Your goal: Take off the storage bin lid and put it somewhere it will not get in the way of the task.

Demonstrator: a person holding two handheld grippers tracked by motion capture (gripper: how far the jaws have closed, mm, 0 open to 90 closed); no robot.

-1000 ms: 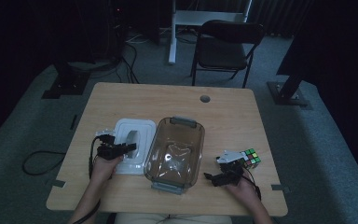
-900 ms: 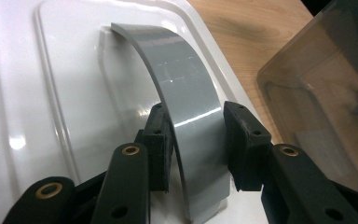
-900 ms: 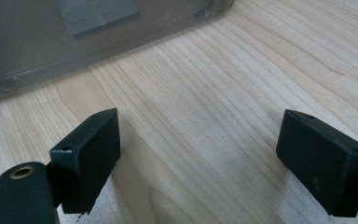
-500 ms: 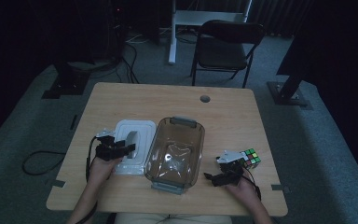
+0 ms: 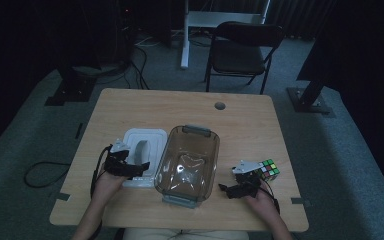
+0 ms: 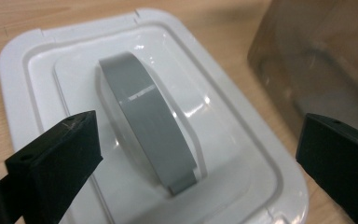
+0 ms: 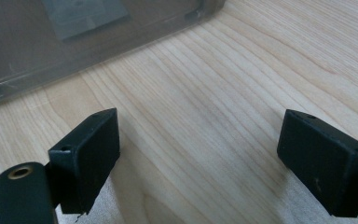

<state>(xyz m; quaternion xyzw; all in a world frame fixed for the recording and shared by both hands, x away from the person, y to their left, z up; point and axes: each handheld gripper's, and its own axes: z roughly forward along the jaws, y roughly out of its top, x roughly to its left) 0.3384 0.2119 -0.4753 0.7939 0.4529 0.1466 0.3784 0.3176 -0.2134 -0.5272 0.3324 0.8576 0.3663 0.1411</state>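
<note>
A white lid [image 5: 134,136] with a grey strap handle [image 6: 144,116] lies flat on the wooden table [image 5: 250,125], just left of a smoky clear container [image 5: 210,155]. My left gripper [image 5: 140,167] hovers over the lid's near end. Its jaws have just been opening and stand wide apart, touching nothing. In the left gripper view [image 6: 198,158] the handle sits below and between the jaws, with the container's wall [image 6: 317,56] at the right. My right gripper [image 5: 224,189] rests open near the front edge. It looks over bare wood [image 7: 214,93] toward the container [image 7: 51,46].
A colourful puzzle cube [image 5: 269,169] sits just right of the right hand. A cable hole [image 5: 220,106] marks the table's far side. A folding chair [image 5: 245,47] stands beyond the table on grey carpet. Cables trail off the table's left edge.
The left gripper has risen slightly over the lid and its jaws have spread apart off the grey handle. The right hand, container and cube have stayed put.
</note>
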